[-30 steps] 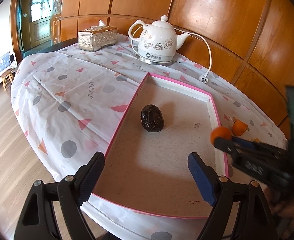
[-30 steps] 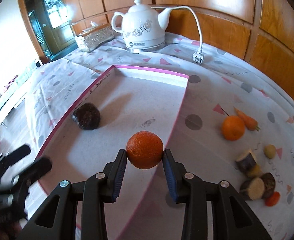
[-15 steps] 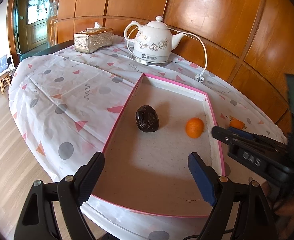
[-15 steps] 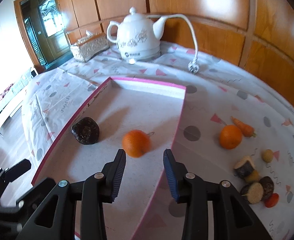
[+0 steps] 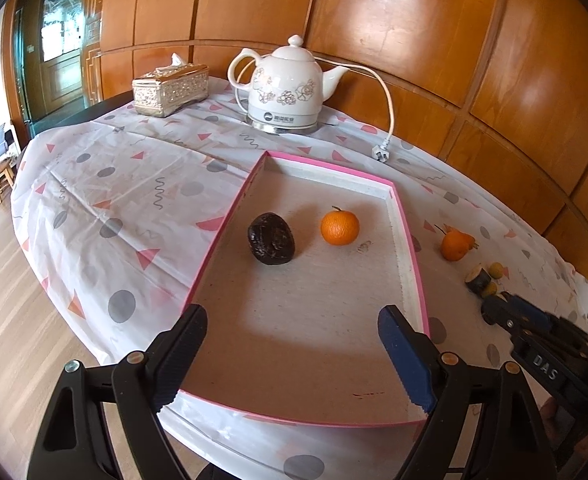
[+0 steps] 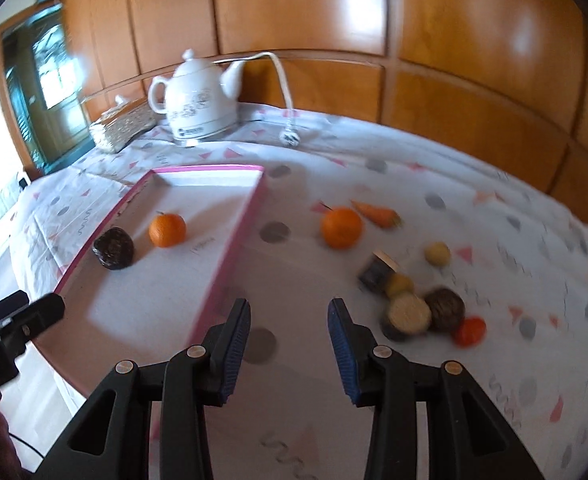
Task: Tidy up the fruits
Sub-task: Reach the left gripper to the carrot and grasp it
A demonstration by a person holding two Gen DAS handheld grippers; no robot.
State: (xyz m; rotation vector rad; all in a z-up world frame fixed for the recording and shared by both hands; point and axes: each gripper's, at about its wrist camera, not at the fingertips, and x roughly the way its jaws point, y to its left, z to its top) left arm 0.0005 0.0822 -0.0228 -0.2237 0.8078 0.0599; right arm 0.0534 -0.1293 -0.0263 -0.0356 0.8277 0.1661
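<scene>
Both tongs are seen empty, left tongs (image 5: 289, 354) wide, right tongs (image 6: 289, 346) narrower; a red fruit (image 6: 470, 330) is shown only by the right wrist view.

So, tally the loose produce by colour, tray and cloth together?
Orange: 3, one in the tray, one on the cloth, a carrot
Dark brown: 4
Yellowish: 2
Red: 1
Total: 10
</scene>
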